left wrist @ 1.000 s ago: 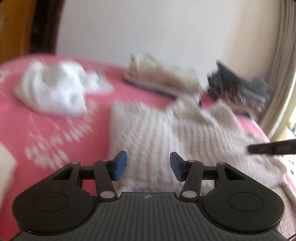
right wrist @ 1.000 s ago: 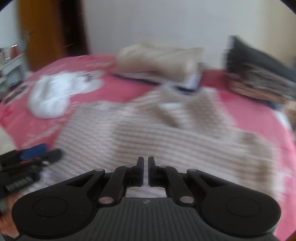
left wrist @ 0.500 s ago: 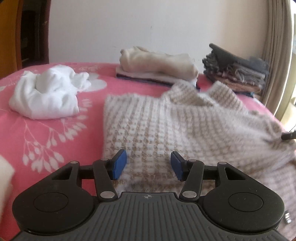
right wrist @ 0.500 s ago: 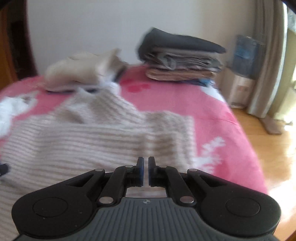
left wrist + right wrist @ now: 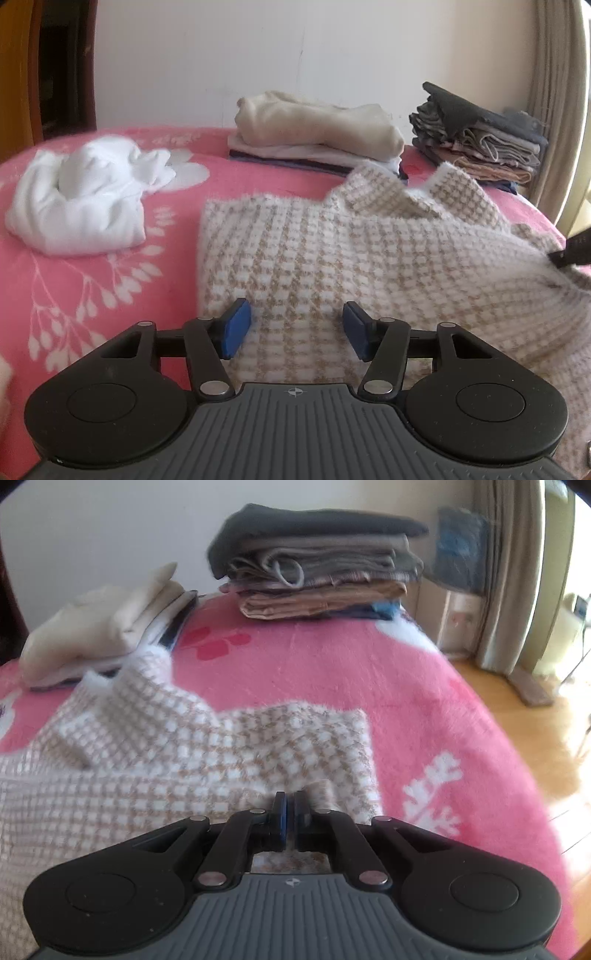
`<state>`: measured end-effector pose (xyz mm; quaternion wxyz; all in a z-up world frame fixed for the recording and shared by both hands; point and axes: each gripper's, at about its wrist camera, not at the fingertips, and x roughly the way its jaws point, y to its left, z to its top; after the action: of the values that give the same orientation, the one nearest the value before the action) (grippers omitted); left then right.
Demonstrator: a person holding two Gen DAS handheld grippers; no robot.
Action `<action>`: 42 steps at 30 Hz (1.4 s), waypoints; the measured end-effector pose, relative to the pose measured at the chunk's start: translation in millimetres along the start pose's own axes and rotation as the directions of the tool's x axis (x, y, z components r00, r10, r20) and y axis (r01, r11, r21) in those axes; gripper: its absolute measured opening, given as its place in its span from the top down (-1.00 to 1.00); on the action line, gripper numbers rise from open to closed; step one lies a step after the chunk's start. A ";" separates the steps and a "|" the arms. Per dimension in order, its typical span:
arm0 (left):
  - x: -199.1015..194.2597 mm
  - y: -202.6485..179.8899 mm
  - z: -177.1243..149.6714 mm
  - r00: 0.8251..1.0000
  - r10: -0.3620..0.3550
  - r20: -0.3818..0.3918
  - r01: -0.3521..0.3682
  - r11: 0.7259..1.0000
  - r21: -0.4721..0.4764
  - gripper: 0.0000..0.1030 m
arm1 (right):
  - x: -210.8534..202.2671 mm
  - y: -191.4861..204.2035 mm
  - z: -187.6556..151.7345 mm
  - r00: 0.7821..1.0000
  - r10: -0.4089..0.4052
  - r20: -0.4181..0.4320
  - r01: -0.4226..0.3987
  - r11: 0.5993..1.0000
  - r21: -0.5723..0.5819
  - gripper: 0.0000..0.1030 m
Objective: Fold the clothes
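Observation:
A beige-and-white checked knit sweater (image 5: 351, 251) lies spread on a pink flowered blanket (image 5: 92, 295). My left gripper (image 5: 295, 328) hovers just over its near left corner. Its jaws are opening, with the knit below the blue pads and nothing pinched. In the right wrist view the sweater (image 5: 184, 760) fills the left half. My right gripper (image 5: 290, 805) is shut on a bunched tuft at the sweater's right edge. The left wrist view shows that gripper's black tip (image 5: 572, 251) at the far right, with the knit drawn up toward it.
A crumpled white garment (image 5: 81, 199) lies at the left. A folded cream pile (image 5: 317, 125) and a stack of dark and tan clothes (image 5: 317, 565) sit at the back by the wall. The bed ends at the right, above a wooden floor (image 5: 546, 746) and a curtain (image 5: 517, 572).
The right gripper has swung right across the sweater to its right edge, staying shut. The left gripper shifted slightly and its jaws stand a little wider.

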<state>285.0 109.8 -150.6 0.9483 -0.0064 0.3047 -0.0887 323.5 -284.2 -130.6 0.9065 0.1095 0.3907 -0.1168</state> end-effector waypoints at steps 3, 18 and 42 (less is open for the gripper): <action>-15.0 1.8 1.6 0.999 -0.024 0.027 0.024 1.000 -0.003 -0.08 | -13.4 -2.2 2.8 1.000 0.005 0.008 -0.005 1.000 0.030 0.94; -28.6 -24.7 1.9 0.998 -0.032 -0.054 0.036 0.996 0.080 -0.11 | -59.8 35.1 -50.6 0.999 -0.013 -0.045 0.000 0.962 -0.273 0.76; -181.6 -28.0 3.4 0.986 -0.148 -0.078 0.145 0.988 -0.046 -0.24 | -349.4 11.0 -97.7 0.999 -0.037 -0.025 0.037 0.999 -0.034 0.41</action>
<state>137.4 113.4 -41.3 0.9257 -0.0441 0.3433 -0.1523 26.9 -201.4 61.4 0.9008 0.0886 0.4060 -0.1256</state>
